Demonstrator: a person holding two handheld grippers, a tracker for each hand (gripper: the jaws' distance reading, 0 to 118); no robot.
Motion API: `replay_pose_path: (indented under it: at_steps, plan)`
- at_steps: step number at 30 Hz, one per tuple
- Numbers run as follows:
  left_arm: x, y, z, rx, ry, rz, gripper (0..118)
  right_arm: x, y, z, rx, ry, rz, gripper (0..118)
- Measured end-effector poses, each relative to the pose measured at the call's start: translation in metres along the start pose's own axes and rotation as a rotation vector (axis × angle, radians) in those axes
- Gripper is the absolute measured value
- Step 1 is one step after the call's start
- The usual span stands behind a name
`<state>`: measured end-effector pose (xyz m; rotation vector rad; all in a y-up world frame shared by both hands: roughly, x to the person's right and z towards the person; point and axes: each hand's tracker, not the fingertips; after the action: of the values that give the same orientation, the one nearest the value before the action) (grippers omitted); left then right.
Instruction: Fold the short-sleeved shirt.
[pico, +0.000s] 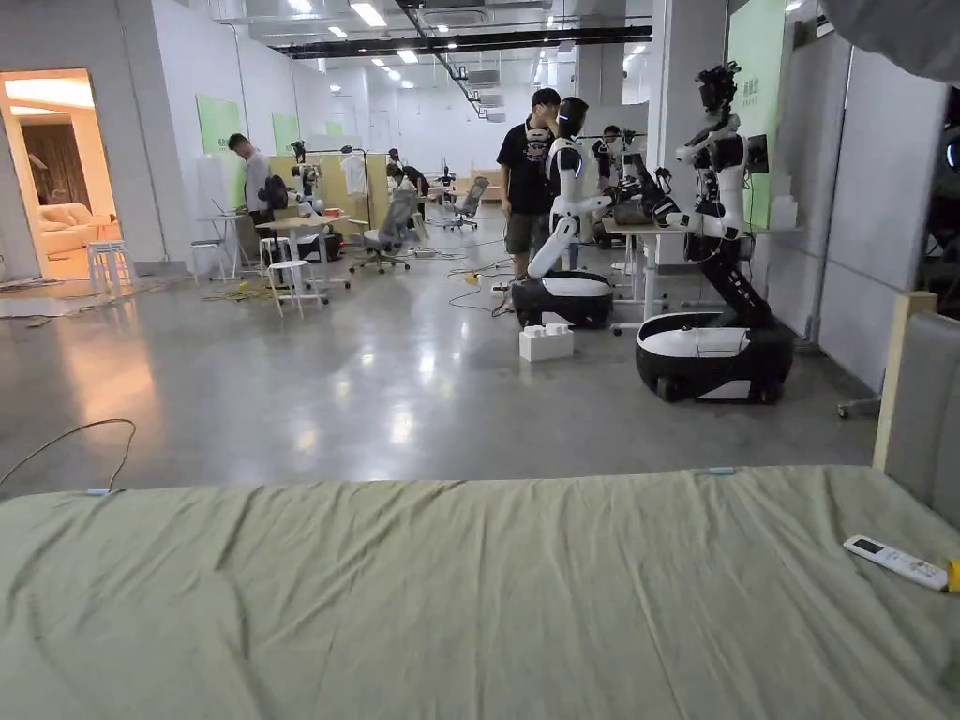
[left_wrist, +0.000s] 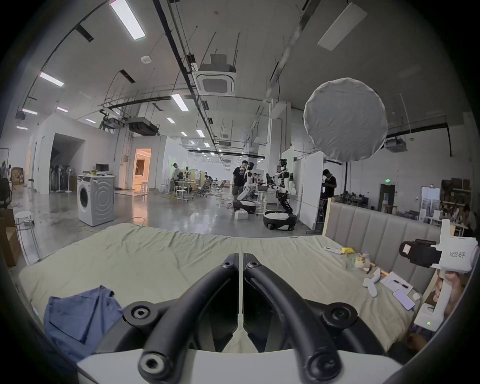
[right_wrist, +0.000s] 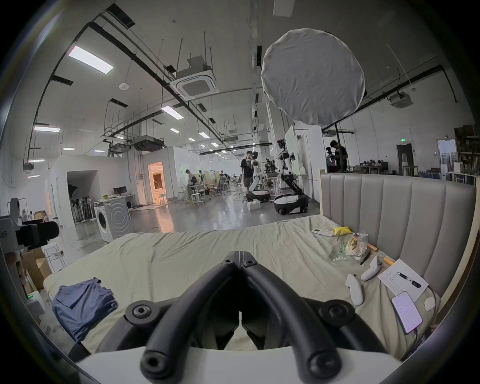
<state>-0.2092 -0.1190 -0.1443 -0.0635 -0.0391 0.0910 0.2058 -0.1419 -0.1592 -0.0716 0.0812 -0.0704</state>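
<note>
The blue shirt (left_wrist: 78, 317) lies crumpled near the left edge of the bed (left_wrist: 166, 257) — no folding is begun. The left claw (left_wrist: 240, 257) and the right claw (right_wrist: 239, 256) both hover closed and empty. Next they must open, reach the shirt and spread it flat.

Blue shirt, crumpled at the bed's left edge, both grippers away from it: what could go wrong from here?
1. The blue shirt lies bunched near the bed edge; a careless tug might drag it off.
2. Both the left gripper and right gripper are closed and must open first.
3. The phone and controllers clutter the right side.
</note>
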Motion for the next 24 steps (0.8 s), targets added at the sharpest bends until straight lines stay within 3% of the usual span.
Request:
replay_pose_path:
  at_steps: [1, 6, 24]
  plan:
    - [0.0, -0.001, -0.001, -0.003, -0.013, 0.019, 2, 0.001, 0.0, 0.001, -0.037, 0.01, -0.044, 0]
    - [0.008, -0.003, -0.002, -0.013, -0.014, -0.021, 2, 0.003, 0.002, 0.003, -0.026, 0.016, -0.003, 0]
    - [0.009, -0.005, -0.003, -0.027, -0.05, -0.043, 2, -0.011, -0.004, -0.001, -0.028, 0.041, 0.0, 0]
